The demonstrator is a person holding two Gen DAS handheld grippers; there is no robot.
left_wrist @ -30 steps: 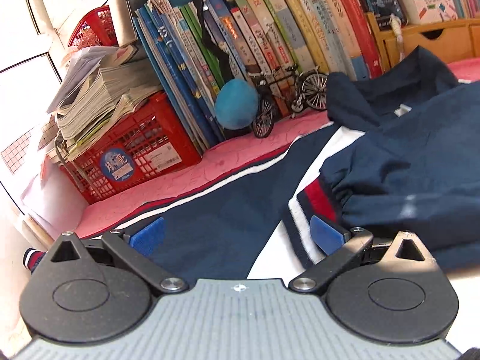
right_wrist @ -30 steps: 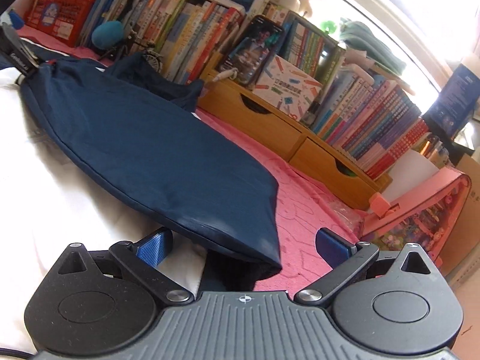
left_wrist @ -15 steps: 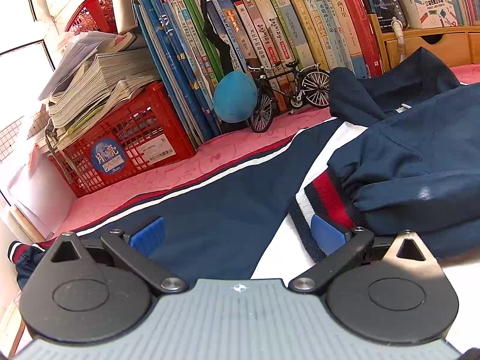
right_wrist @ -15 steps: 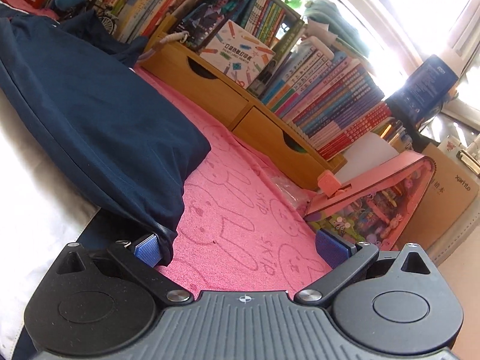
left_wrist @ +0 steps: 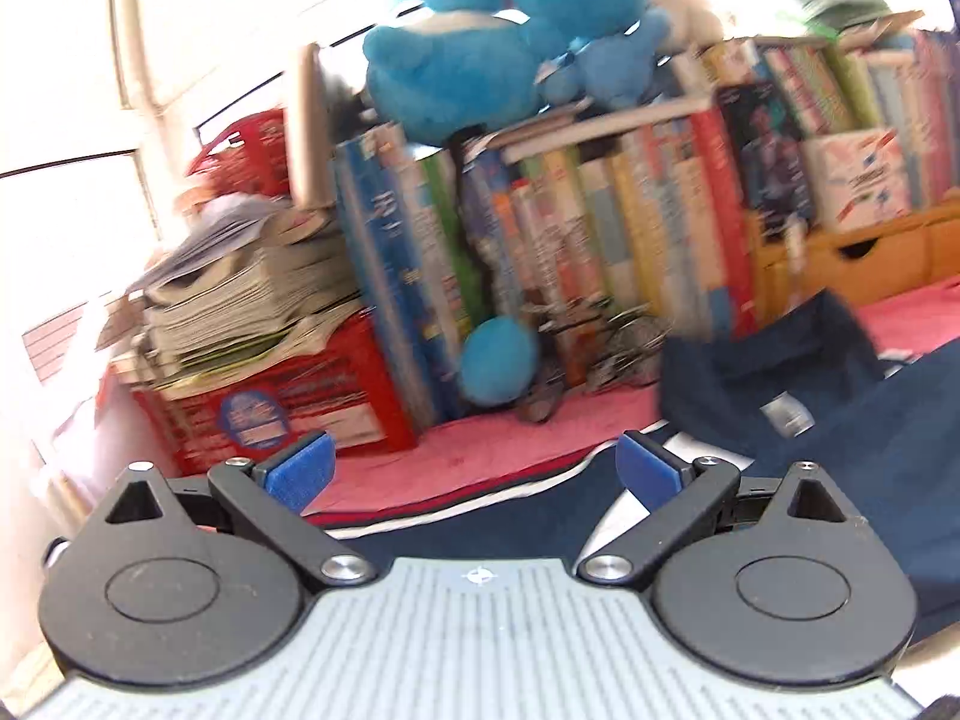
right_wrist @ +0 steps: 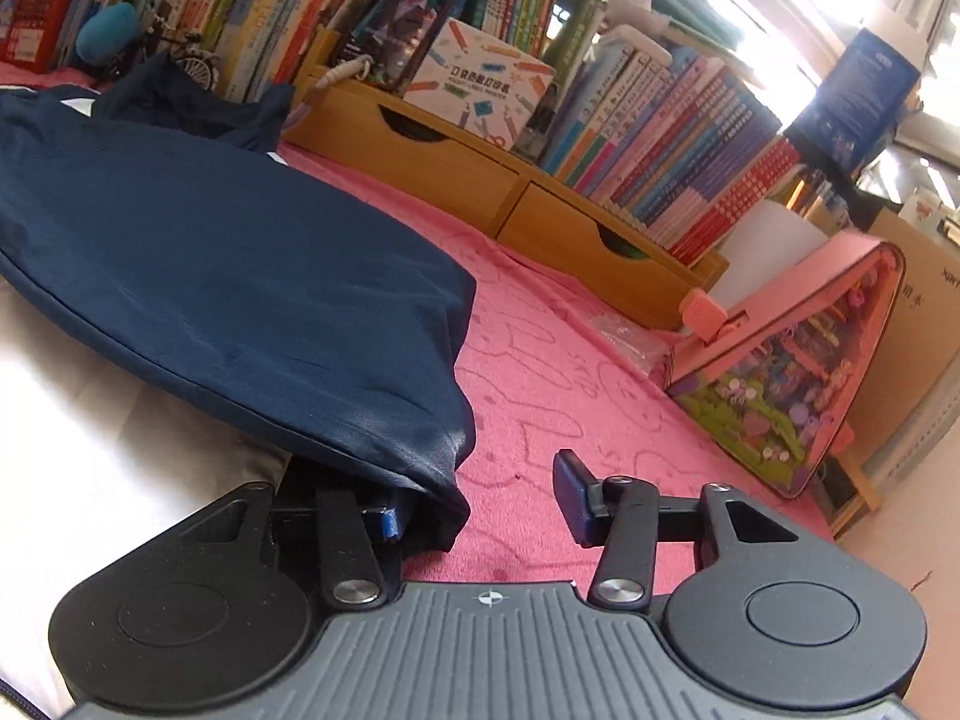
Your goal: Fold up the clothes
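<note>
The navy jacket point(right_wrist: 228, 276) lies on the pink cloth point(right_wrist: 576, 372) on the desk. Its long side runs from the collar by the books point(right_wrist: 678, 138) toward the front edge. The right gripper point(right_wrist: 480, 498) has just been closing around its near corner but is not yet pinching it. The left gripper point(left_wrist: 474, 468) is wide open, holding nothing.

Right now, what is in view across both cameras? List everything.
Jacket: one, navy with white and red stripes, spread on the pink cloth.
Pink cloth: one, covers the surface.
Books: many, mixed colours, upright at the back.
Red crate: one, holds stacked papers, left.
Plush toy: blue, atop the books.
Wooden drawers: two, under books.
Left gripper: open, empty.
Right gripper: fingers have just been closing around the jacket's corner.
</note>
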